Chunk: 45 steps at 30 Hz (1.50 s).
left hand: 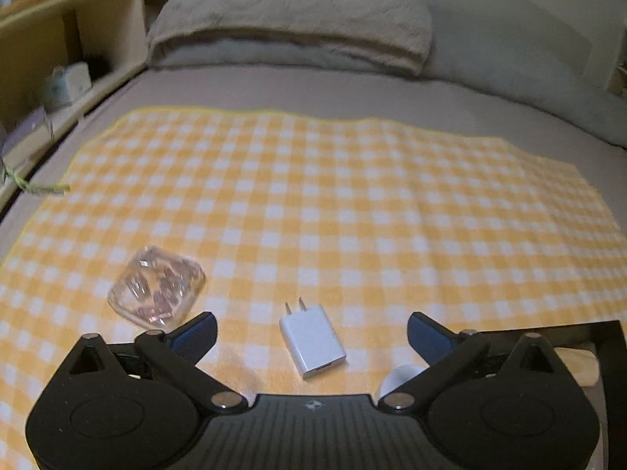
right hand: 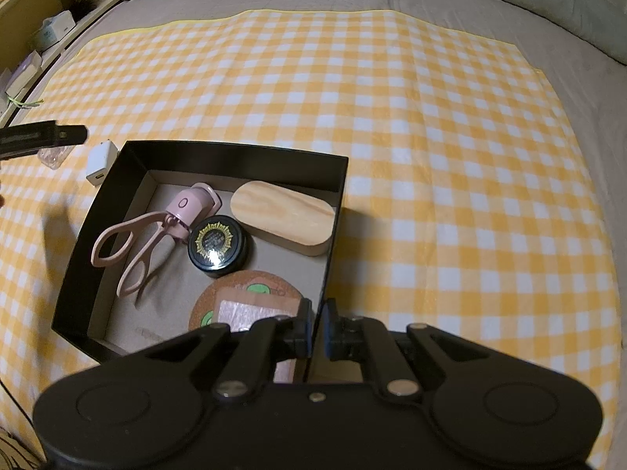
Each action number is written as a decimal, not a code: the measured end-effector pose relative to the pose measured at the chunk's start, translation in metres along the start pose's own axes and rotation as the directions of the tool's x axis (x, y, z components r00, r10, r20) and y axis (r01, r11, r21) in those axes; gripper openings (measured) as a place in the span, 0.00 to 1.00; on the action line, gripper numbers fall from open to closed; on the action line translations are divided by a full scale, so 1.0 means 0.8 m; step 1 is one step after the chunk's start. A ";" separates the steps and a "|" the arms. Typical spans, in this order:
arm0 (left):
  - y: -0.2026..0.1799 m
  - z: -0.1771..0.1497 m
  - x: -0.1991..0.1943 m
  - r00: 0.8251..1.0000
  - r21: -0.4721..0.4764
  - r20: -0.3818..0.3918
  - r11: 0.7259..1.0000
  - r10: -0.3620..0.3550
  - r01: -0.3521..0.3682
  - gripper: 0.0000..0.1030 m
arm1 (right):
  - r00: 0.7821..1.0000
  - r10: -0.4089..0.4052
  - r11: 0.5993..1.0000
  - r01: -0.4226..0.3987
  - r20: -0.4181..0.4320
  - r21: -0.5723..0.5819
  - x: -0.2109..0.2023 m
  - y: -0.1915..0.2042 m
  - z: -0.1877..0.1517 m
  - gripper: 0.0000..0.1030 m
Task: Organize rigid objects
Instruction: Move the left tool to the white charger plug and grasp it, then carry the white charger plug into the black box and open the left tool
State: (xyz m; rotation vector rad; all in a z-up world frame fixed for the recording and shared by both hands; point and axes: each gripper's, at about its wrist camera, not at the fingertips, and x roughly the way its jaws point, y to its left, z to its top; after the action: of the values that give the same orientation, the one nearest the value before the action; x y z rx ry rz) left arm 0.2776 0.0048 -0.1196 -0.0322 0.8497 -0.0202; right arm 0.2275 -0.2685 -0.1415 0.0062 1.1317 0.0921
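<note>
Grey bedding carries a yellow checked cloth (left hand: 352,196), with a pillow (left hand: 290,15) at the far end and a wooden shelf (left hand: 58,19) at far left. On the cloth, the left claw (left hand: 311,333) stands wide open — nothing between its blue pads — and points at a white charger (left hand: 313,340), which lies flat between the two fingers without touching either, prongs toward the far side. Just left of the left finger lies a clear case (left hand: 156,290). A black box corner shows at the right edge of that view.

From the right wrist, the right claw (right hand: 316,329) is closed, its pads pinched on the near right wall of the black box (right hand: 235,154). Inside the box lie a pink curler (right hand: 145,235), a black jar (right hand: 218,244) touching it, a wooden block (right hand: 284,223) at the far right, and a cork coaster (right hand: 243,305) nearest the claw. The charger sits just outside the box's far left corner.
</note>
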 end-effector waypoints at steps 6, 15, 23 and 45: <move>0.002 -0.008 0.038 0.995 -0.030 -0.101 0.999 0.010 -0.013 0.74 | 1.000 0.002 1.000 -0.002 0.001 -0.004 0.000 0.000 -0.001 0.06; 0.002 -0.011 0.073 0.987 -0.043 -0.159 0.999 0.013 -0.020 0.55 | 1.000 0.004 1.000 -0.004 0.001 -0.006 -0.002 -0.002 -0.002 0.06; 0.018 -0.010 0.084 0.984 -0.027 -0.156 0.995 0.086 -0.091 0.35 | 1.000 0.005 1.000 -0.005 0.000 -0.006 -0.002 0.000 -0.002 0.06; 0.034 0.018 0.125 0.996 -0.069 -0.076 0.997 0.042 -0.048 0.48 | 1.000 0.004 1.000 -0.004 -0.001 -0.010 -0.001 0.000 -0.003 0.06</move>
State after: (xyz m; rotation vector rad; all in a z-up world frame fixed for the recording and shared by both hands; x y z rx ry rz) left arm 0.3549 0.0291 -0.1863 -0.0789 0.9254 0.0511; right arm 0.2250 -0.2690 -0.1414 -0.0005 1.1326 0.1012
